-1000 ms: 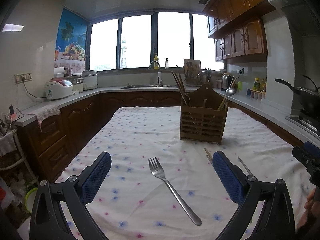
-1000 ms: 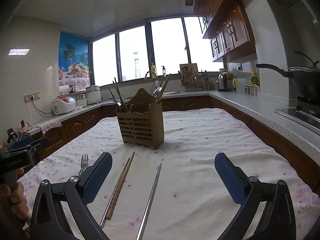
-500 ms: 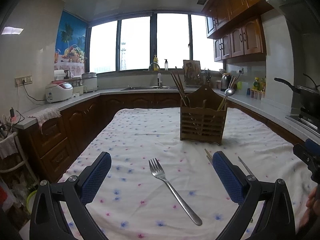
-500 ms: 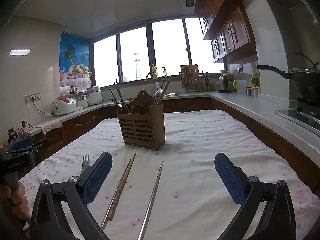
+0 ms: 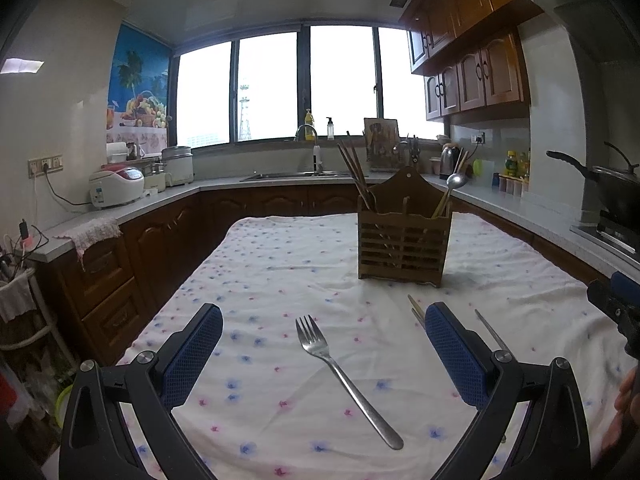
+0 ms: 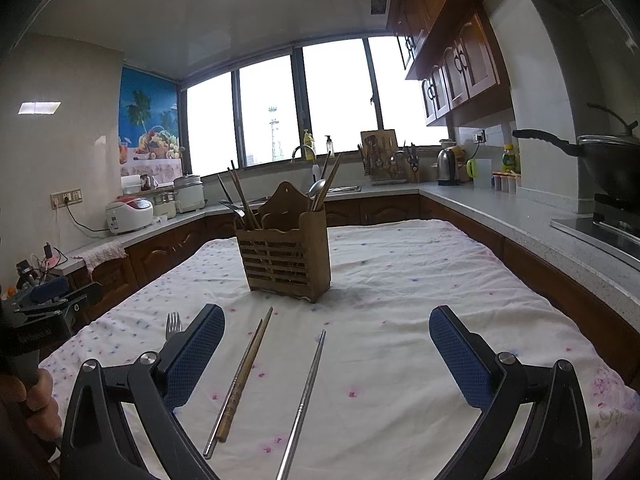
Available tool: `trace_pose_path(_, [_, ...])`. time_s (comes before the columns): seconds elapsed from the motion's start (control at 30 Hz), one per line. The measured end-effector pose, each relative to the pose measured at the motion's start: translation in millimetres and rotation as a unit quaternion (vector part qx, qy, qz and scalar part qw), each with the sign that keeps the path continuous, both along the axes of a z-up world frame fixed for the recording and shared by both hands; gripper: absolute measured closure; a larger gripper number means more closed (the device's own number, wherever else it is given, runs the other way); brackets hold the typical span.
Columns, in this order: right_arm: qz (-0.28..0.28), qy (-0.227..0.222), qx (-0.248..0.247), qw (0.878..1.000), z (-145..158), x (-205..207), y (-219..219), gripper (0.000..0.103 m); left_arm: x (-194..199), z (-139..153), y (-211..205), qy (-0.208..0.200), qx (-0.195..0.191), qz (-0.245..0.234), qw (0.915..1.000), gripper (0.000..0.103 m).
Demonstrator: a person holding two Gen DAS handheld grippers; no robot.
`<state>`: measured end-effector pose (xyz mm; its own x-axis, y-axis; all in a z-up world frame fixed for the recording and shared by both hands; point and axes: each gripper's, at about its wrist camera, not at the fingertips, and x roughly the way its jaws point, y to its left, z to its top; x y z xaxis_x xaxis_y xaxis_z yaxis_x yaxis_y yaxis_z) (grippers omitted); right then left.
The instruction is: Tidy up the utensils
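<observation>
Left wrist view: my left gripper (image 5: 322,350) wide, empty, one fork (image 5: 344,376) on cloth (image 5: 280,264) between fingers. Right gripper (image 6: 326,354) wide, empty; three chopsticks (image 6: 244,376) below. One holder (image 6: 286,258) mid-table, open cloth around.

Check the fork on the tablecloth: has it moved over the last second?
No. In the left wrist view the fork lies at the same angle, as far in front of the wooden utensil holder, between the open fingers of the left gripper.
</observation>
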<state>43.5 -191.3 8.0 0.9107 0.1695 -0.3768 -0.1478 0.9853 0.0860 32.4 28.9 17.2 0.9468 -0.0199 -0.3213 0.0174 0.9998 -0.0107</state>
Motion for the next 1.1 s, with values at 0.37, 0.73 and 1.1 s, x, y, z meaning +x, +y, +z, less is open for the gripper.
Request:
trace_pose_path(0.37, [0.0,0.001,0.002,1.0,-0.8,0.3,-0.7,0.0,0.3,-1.0,-0.5,-0.001,0.0,-0.002,1.0,0.001])
trace_pose_path(0.73, [0.0,0.0,0.003,1.0,-0.8,-0.1,-0.7,0.0,-0.5,-1.4,-1.0,-0.001,0.0,-0.004,1.0,0.001])
trace_pose_path(1.1, [0.0,0.0,0.004,1.0,0.0,1.0,-0.6,0.0,-1.8,-0.5,-4.5,-0.001,0.0,-0.006,1.0,0.001])
